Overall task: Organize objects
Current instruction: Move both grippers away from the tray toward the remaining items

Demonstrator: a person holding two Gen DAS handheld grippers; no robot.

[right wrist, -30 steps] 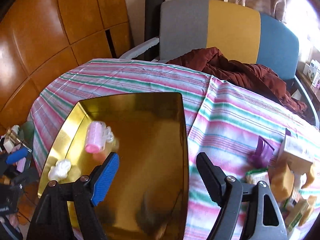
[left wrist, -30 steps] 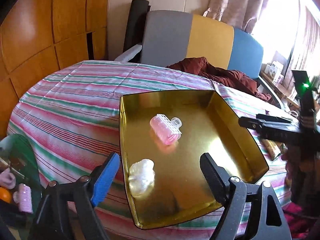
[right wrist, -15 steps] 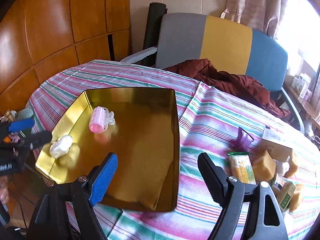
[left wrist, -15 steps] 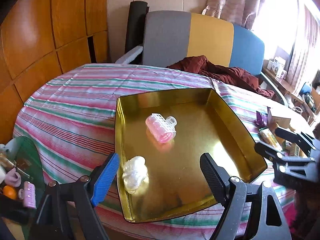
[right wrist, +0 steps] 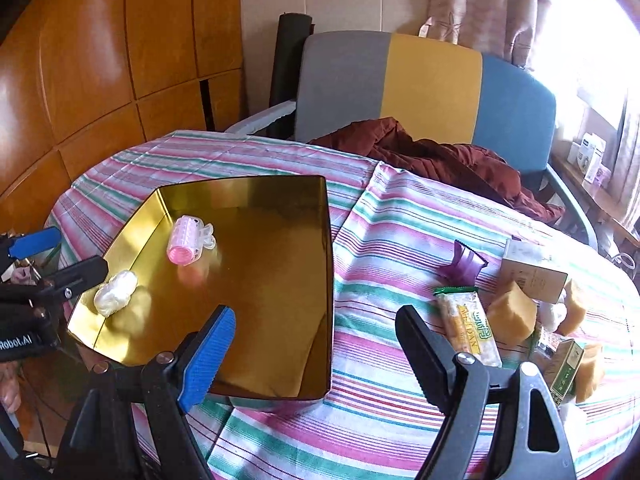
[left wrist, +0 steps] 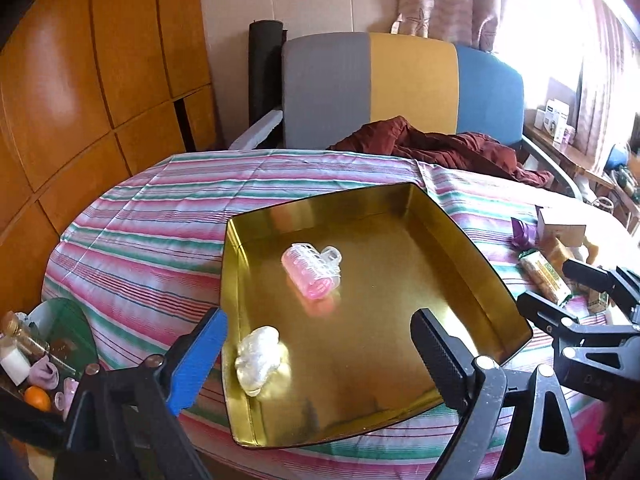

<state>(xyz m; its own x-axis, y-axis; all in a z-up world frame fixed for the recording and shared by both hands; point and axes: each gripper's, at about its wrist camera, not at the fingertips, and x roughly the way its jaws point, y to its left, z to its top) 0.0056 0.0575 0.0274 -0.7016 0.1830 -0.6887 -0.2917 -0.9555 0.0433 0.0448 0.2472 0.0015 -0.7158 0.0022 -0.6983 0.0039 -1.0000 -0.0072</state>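
A gold tray (left wrist: 472, 248) (right wrist: 326, 264) sits on the striped tablecloth. In it lie a pink hair roller (left wrist: 312, 276) (right wrist: 186, 238) and a white crumpled wad (left wrist: 258, 360) (right wrist: 116, 294). My left gripper (left wrist: 318, 356) is open and empty, above the tray's near left corner. My right gripper (right wrist: 316, 354) is open and empty, above the tray's near right edge. Each gripper shows in the other's view, the left (right wrist: 48, 256) and the right (left wrist: 568, 288).
Right of the tray lie a snack packet (right wrist: 468, 324), a purple clip (right wrist: 464, 266), a carton (right wrist: 532, 270) and tan sponge blocks (right wrist: 512, 314). A green side table (left wrist: 52, 344) with small items stands at the left. A chair with a dark red cloth (left wrist: 436, 148) is behind.
Both grippers have pulled back and risen, so more of the table shows. The right gripper has moved right, bringing the snack packet and blocks into view. Both stay open.
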